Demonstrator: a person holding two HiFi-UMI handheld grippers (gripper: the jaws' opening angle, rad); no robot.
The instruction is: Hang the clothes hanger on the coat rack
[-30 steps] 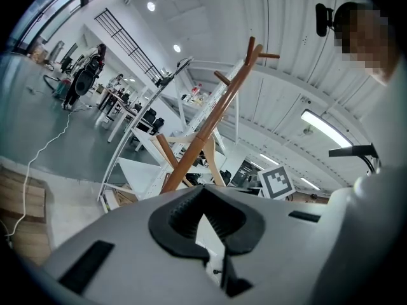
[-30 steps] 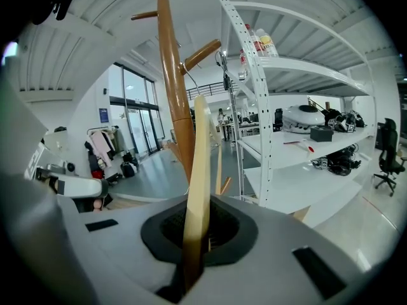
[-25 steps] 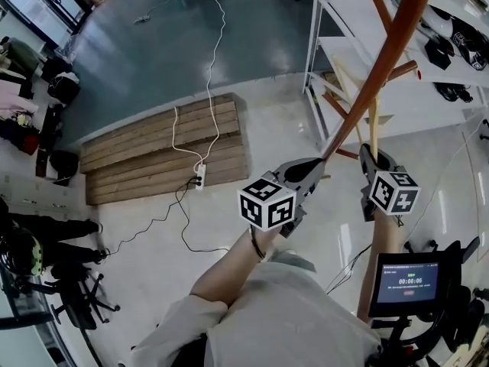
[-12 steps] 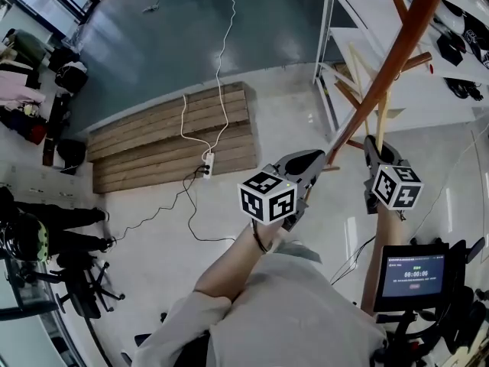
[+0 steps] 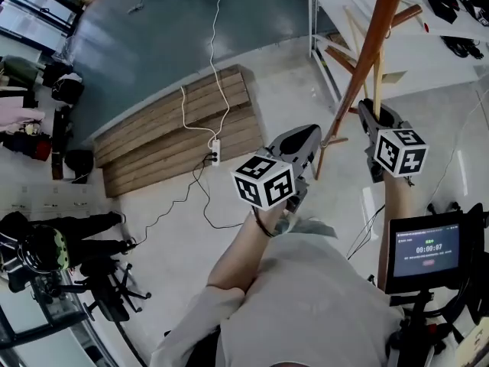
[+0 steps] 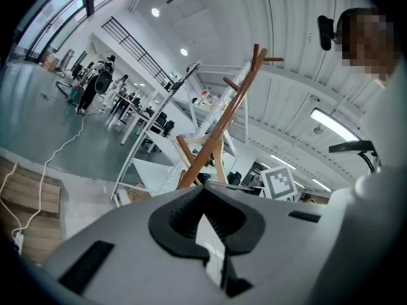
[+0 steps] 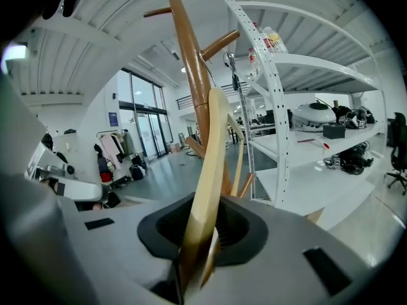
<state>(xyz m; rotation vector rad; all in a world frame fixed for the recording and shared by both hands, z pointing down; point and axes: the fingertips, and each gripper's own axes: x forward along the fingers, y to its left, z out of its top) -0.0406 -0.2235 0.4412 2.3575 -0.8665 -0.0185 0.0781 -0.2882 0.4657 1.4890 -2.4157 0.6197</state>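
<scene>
The coat rack (image 5: 374, 37) is a brown wooden pole with angled pegs, rising at the upper right; it also shows in the left gripper view (image 6: 222, 119) and the right gripper view (image 7: 191, 62). A pale wooden clothes hanger (image 5: 377, 82) stands upright beside the pole. My right gripper (image 5: 367, 109) holds its lower end; the hanger (image 7: 210, 170) sits between the jaws (image 7: 203, 234), which are opening slightly. My left gripper (image 5: 306, 140) is to the left of the pole, shut with nothing in it (image 6: 206, 224).
White metal shelving (image 5: 328, 6) stands right behind the rack. A wooden pallet (image 5: 176, 128) lies on the floor to the left, with a power strip (image 5: 215, 153) and white cable across it. A screen on a stand (image 5: 428, 251) is at lower right, an office chair (image 5: 107, 289) at lower left.
Both grippers have drifted a little toward the rack's pole, and the head view has swung slightly. The hanger stays in the right gripper.
</scene>
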